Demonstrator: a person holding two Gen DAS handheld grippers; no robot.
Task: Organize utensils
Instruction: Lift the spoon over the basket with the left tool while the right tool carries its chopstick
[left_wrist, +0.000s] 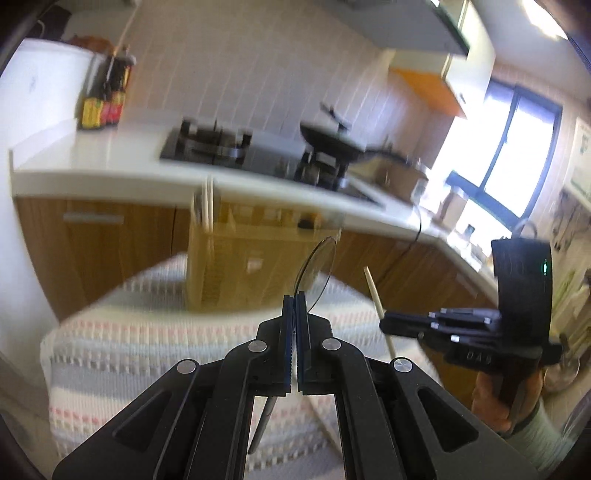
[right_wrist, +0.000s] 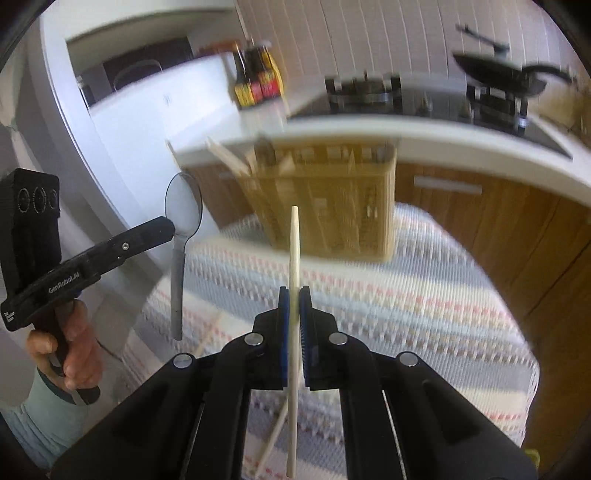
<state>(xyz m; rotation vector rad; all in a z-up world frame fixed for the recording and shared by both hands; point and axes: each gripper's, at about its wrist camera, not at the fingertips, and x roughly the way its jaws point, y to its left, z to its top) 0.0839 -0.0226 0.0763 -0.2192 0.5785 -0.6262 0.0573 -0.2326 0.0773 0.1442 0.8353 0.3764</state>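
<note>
1. Nearest the lenses, two utensils are held clear of the cloth, short of the wooden utensil holder (right_wrist: 325, 199); the left gripper (left_wrist: 295, 325) is clamped tight on a spoon (right_wrist: 183, 206), its bowl raised above the pads and its grey handle hanging below; the right gripper (right_wrist: 294, 317) is closed on a pale chopstick (right_wrist: 294, 240), held near upright with its tip toward the holder.
2. Below the right gripper, on the striped cloth (right_wrist: 406, 302) in front of the holder, at least one more chopstick (right_wrist: 275, 435) is seen lying loose; it is judged to be still unsorted.
3. Farther on, the holder is seen standing at the far edge of the cloth; sticks and a dark utensil are already lodged in its left-hand compartments, though blur prevents a count; the other slots cannot be read.
4. Behind the holder, the kitchen counter (left_wrist: 110, 162) with its hob and pan is shown, untouched by the work.
5. The job is judged partly done: some pieces stowed, two in transit, at least one left on the cloth.
</note>
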